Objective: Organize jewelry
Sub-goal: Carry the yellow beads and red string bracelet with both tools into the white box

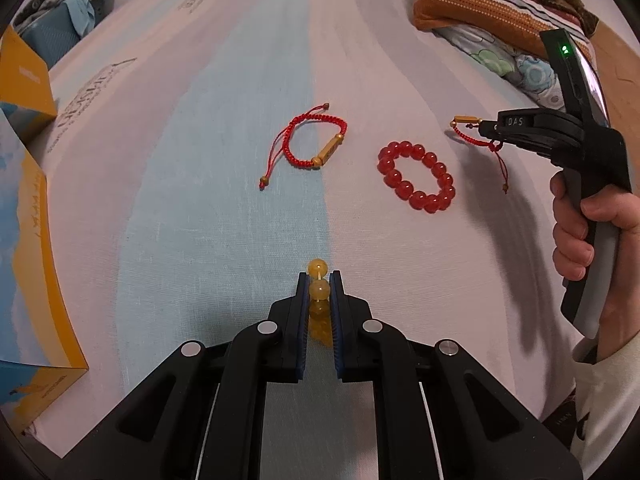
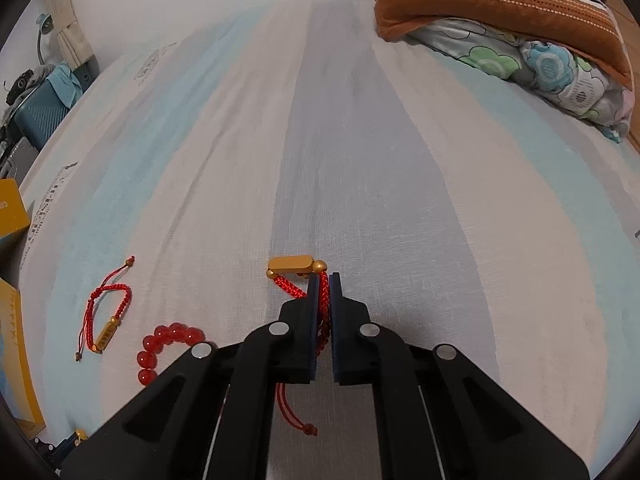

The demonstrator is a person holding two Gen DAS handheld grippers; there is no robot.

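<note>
Bracelets: the left gripper [image 1: 319, 280] is clamped on yellow beads [image 1: 319, 268], the right gripper [image 2: 325, 278] on a red cord bracelet [image 2: 290, 266], above the bed [image 2: 360, 160].

Each camera sits on a gripper and looks along its two fingers, tipped down at the bed sheet [image 1: 224, 128] from close up. The left camera looks toward the far edge of the bed, with the pillow [image 1: 480, 4] at the far right corner and the other gripper at its right side. The right camera faces the same way. Both see the red bead bracelet [image 1: 416, 180], the red cord bracelet [image 1: 316, 142] and the yellow box [image 1: 24, 76].
</note>
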